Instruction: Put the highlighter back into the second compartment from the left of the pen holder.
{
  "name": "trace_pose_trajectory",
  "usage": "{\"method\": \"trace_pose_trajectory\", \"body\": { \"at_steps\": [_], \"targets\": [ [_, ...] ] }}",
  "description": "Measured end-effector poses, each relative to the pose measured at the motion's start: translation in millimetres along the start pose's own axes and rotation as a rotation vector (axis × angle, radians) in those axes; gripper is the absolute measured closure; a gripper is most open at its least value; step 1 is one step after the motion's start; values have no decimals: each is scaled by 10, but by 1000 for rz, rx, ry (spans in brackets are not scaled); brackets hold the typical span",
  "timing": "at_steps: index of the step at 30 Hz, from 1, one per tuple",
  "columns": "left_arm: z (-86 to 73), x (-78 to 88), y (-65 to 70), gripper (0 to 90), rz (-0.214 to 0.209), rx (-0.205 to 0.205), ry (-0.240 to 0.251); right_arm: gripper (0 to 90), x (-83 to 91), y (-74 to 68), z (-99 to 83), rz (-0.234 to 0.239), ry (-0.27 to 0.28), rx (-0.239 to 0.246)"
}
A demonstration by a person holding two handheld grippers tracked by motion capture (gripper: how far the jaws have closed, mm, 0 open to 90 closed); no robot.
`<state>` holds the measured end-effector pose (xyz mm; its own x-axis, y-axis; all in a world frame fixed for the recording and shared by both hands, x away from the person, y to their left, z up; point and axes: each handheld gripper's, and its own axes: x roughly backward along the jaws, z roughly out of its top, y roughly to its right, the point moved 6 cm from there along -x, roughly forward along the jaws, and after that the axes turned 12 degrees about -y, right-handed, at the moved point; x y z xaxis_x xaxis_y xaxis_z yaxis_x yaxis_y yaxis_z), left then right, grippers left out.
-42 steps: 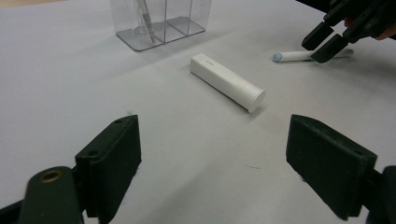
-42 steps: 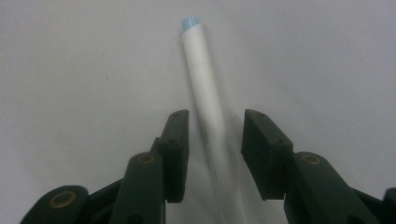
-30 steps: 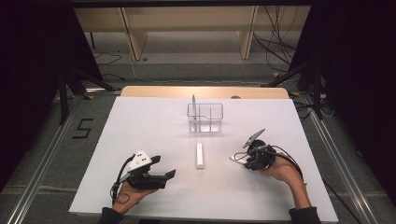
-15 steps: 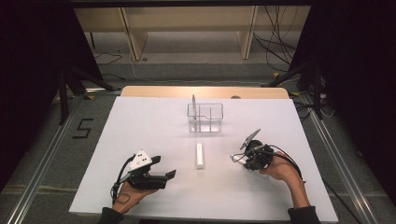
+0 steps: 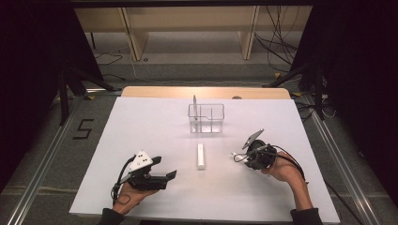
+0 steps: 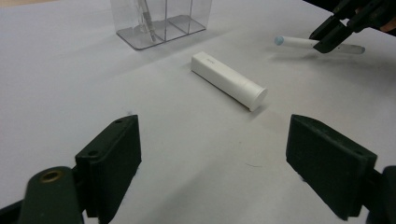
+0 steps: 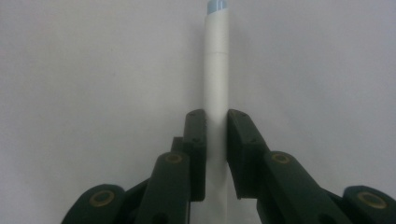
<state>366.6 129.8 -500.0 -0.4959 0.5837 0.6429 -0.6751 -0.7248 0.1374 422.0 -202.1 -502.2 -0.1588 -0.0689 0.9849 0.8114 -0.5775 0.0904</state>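
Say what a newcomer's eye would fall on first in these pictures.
The right tongs, at the table's right, clamp a slim white pen with a pale blue tip. A white tube lies mid-table before a clear divided holder. The left tongs gape open at the near left.

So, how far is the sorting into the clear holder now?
Done: one thin tool stands in the clear plastic holder. In hand: the right gripper is shut on the slim white pen with a blue tip, low over the table. Left: the white cylindrical tube lies untouched, and the left gripper is open.
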Motion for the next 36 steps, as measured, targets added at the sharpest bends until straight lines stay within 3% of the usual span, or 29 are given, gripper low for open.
{"method": "trace_pose_trajectory", "body": {
  "at_steps": [4,6,12,15,28,36],
  "targets": [
    [0,-1,-2,177,1,0,0,790,91,6,33,10,76,-6],
    [1,-2,-3,176,1,5,3,790,155,27,51,21,134,-35],
    [1,-4,-1,176,3,2,1,790,329,146,108,46,361,-179],
    [0,-4,-2,176,3,2,1,790,376,188,127,52,449,-241],
    [2,-4,-6,176,4,5,3,789,472,245,189,65,639,-385],
    [-1,-5,-11,176,5,7,2,789,597,286,247,45,727,-439]
  ]
}}
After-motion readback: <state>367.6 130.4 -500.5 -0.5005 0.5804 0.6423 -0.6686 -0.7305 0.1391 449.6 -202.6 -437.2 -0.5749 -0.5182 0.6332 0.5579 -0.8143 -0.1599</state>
